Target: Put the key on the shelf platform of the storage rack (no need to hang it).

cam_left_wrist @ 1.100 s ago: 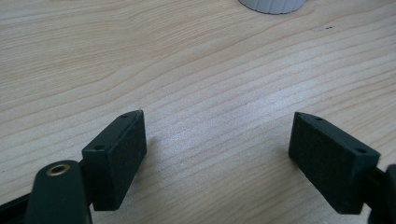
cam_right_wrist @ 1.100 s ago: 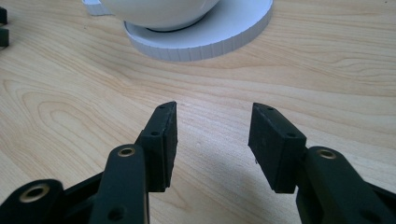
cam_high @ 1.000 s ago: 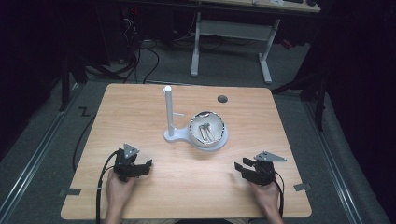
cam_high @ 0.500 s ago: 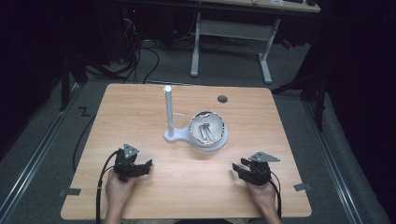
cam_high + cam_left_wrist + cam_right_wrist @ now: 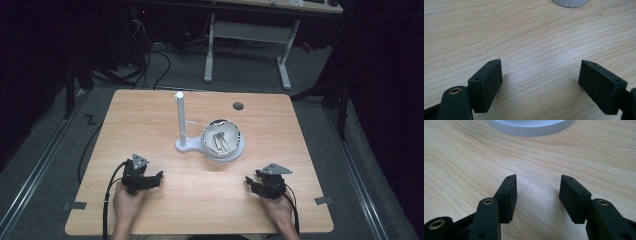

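Bowl [image 5: 222,139], one of it, sits on a white stand [image 5: 190,146] near the middle of the wooden table [image 5: 150,115], a little toward the far side. Small metal pieces [image 5: 220,141] lie inside the bowl; how many is too small to tell. One white post [image 5: 179,117] rises upright from the stand's base, just left of the bowl, with a short peg sticking out toward the bowl. One dark round hole [image 5: 238,105] marks the table beyond the bowl.

Two grippers rest low over the near part of the table, well apart from each other and from the bowl. The left gripper [image 5: 156,177] is near the left front, its jaws spread wide with bare wood between them. The right gripper [image 5: 249,181] is near the right front, its jaws apart by a narrower gap, also with nothing between them. Two hands hold them, the left hand [image 5: 126,204] and the right hand [image 5: 276,212], coming in from the near edge. The stand's ribbed white rim [image 5: 531,128] shows ahead of the right gripper's jaws.
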`<action>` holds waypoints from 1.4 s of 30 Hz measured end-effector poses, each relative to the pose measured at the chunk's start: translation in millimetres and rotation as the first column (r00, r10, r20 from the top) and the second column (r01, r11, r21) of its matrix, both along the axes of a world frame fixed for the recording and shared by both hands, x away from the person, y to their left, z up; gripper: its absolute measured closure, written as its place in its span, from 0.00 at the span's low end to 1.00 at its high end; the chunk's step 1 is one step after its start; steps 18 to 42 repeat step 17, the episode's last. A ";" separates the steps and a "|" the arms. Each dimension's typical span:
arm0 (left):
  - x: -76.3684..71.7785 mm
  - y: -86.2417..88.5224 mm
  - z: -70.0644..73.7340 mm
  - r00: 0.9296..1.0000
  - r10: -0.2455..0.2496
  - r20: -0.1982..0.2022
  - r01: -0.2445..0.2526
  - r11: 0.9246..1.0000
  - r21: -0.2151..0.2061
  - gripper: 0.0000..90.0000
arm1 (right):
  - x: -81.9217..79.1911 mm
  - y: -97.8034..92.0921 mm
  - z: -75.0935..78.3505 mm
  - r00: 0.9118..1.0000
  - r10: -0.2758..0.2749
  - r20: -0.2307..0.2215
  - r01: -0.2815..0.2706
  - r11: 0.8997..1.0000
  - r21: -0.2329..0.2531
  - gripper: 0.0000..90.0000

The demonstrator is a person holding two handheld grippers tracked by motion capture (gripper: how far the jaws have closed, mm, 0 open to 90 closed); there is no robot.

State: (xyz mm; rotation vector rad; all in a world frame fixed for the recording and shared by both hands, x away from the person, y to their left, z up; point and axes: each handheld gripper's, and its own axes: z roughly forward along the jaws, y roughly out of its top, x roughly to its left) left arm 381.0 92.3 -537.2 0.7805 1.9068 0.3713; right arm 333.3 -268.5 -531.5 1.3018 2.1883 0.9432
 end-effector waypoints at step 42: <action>-0.2 0.1 -0.2 1.000 -0.005 0.002 0.005 1.000 0.003 0.22 | 0.2 0.3 -0.1 1.000 0.011 0.000 -0.011 1.000 -0.008 0.51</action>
